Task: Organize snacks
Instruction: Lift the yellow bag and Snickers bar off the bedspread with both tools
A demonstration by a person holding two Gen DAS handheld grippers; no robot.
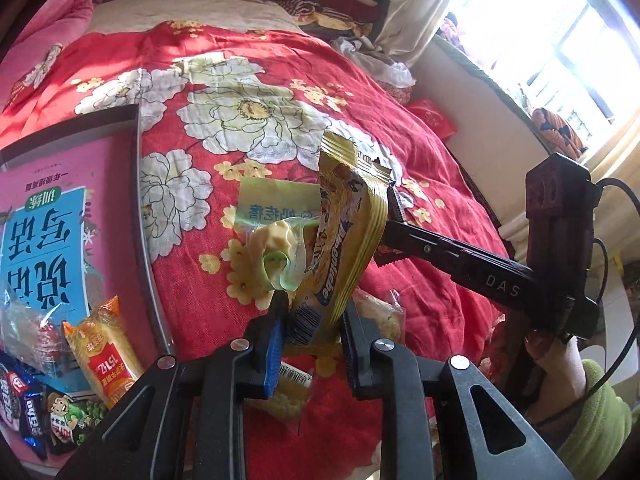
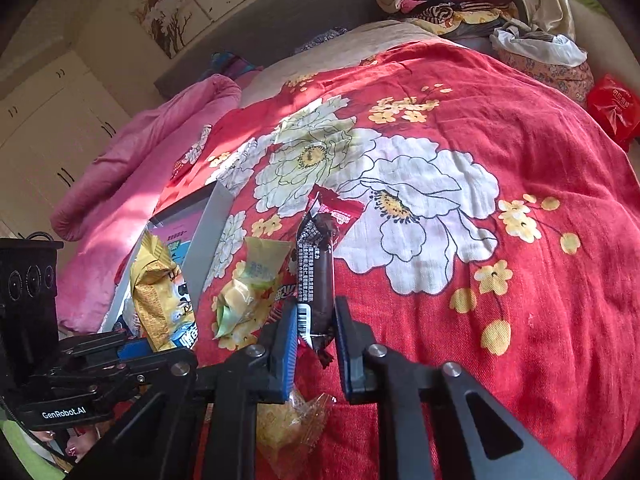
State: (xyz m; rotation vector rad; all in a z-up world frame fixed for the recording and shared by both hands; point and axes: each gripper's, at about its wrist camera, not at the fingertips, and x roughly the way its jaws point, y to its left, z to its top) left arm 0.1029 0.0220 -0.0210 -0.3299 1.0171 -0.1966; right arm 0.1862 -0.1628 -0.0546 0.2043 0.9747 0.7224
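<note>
L gripper (image 1: 310, 320): jaws pinching yellow snack packet (image 1: 348, 236), held upright above bed (image 1: 400, 280). R gripper (image 2: 316, 328): jaws pinching dark brown snack bar (image 2: 318, 280), upright, red end at 12 o'clock. Pale green wrapped pastry (image 1: 276, 240) lies on red floral bedspread (image 2: 480, 160), between the two held items. Tray w/ pink book (image 1: 60, 208) at 9 o'clock of L gripper; assorted snack packs (image 1: 100, 352) on it at 8 o'clock. Clear-wrapped yellow snack (image 2: 288, 428) on bed below R gripper, 6 o'clock.
</note>
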